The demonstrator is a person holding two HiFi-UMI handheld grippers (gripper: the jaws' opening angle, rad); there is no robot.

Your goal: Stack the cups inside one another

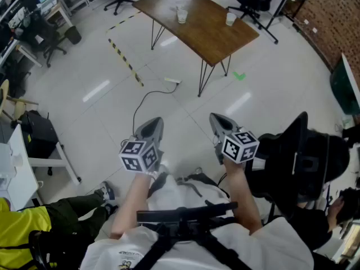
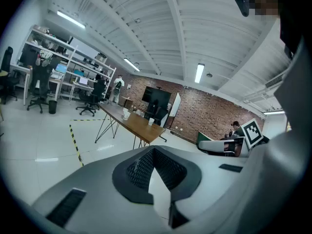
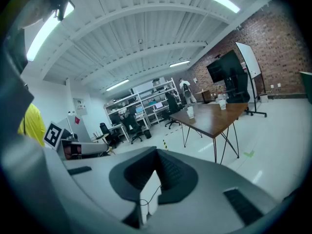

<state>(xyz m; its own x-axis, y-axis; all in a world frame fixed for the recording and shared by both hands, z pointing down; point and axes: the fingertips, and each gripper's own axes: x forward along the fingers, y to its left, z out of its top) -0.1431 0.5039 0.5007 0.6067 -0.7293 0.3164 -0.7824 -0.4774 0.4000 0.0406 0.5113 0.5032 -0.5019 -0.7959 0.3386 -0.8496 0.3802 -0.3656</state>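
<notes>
I judge the stacking not yet begun. The left gripper [image 1: 152, 128] and right gripper [image 1: 221, 125] have their fingers closed, empty. One cup [image 1: 181, 16] and the other cup [image 1: 230, 19] stand apart on the tabletop [image 1: 203, 34], far off at twelve o'clock. The next move calls for walking there and opening the fingers.

The right gripper [image 3: 156, 165] is pointing, jaws closed together and empty, toward the wooden table [image 3: 214, 122], where one cup [image 3: 190, 112] and a second cup [image 3: 222, 104] are standing apart.
</notes>
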